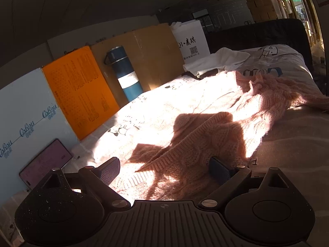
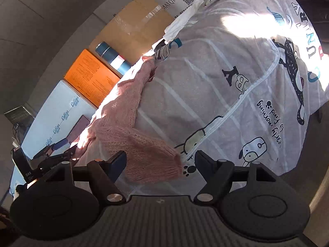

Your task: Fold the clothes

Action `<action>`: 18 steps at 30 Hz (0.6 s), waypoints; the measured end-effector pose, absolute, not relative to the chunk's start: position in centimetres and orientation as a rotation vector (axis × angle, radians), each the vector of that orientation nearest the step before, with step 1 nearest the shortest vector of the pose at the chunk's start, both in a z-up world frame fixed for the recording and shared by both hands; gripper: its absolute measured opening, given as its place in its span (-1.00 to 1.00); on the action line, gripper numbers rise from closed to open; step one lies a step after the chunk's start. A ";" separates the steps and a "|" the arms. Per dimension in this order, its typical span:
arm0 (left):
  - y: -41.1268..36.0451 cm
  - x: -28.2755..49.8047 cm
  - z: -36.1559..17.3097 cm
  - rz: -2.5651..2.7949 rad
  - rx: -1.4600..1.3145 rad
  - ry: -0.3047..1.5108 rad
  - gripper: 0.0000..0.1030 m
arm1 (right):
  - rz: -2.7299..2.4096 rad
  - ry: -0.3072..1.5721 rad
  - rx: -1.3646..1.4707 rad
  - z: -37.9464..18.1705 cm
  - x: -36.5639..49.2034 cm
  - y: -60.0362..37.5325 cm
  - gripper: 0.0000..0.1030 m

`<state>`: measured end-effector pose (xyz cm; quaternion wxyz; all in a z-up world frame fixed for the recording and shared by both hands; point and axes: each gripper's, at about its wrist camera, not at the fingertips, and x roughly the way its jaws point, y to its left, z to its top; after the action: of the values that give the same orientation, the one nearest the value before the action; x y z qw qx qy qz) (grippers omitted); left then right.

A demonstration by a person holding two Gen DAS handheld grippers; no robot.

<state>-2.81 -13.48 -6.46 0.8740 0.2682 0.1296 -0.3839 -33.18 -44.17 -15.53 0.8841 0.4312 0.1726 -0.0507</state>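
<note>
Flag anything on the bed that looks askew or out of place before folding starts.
The pink knit sweater lies crumpled and skewed across the printed bedsheet, one sleeve end trailing toward the open right gripper. A white garment sits bunched against the boxes. Nothing looks damaged or spilled.

A blue flask point(image 1: 124, 73) stands by the bed's far edge. Just left of the flask leans an orange box point(image 1: 80, 94); behind the flask is a brown cardboard box point(image 1: 148, 55). A phone point(image 1: 46, 162) lies well left of the flask, against a white box point(image 1: 26, 107).
</note>
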 end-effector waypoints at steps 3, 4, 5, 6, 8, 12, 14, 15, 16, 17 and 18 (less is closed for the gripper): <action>-13.4 -2.7 -6.5 -0.804 0.554 0.279 0.88 | -0.071 0.309 0.897 -15.0 -33.4 -44.0 -0.35; -13.5 -2.7 -6.6 -0.806 0.554 0.282 0.88 | -0.073 0.305 0.877 -14.5 -33.5 -43.9 -0.49; -13.5 -2.6 -6.6 -0.807 0.554 0.286 0.88 | -0.077 0.301 0.856 -14.0 -33.6 -43.7 -0.70; -13.5 -2.6 -6.6 -0.808 0.553 0.288 0.88 | -0.094 0.284 0.828 -13.4 -33.7 -43.6 -0.80; -13.5 -2.5 -6.6 -0.812 0.546 0.292 0.88 | -0.133 0.238 0.761 -11.8 -34.0 -43.3 -0.89; -13.4 -2.3 -6.6 -0.827 0.528 0.313 0.88 | -0.193 0.142 0.540 -7.6 -32.9 -42.2 -0.92; -13.3 -2.2 -6.6 -0.833 0.520 0.322 0.88 | -0.189 0.091 0.443 -5.6 -31.6 -41.8 -0.92; -13.3 -2.1 -6.6 -0.836 0.514 0.328 0.88 | -0.176 0.066 0.400 -4.7 -30.9 -41.6 -0.92; -13.2 -1.9 -6.6 -0.839 0.507 0.336 0.88 | -0.159 0.054 0.363 -3.9 -29.9 -41.4 -0.92; -13.2 -1.8 -6.6 -0.840 0.500 0.344 0.89 | -0.140 0.044 0.328 -3.1 -28.9 -41.2 -0.92; -13.1 -1.6 -6.6 -0.842 0.493 0.352 0.90 | -0.115 0.044 0.306 -2.4 -28.0 -41.2 -0.92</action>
<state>-1.60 -13.10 -6.61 0.8686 0.2354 0.1680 -0.4024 -28.00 -41.18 -2.40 0.9865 0.1521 0.0218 -0.0573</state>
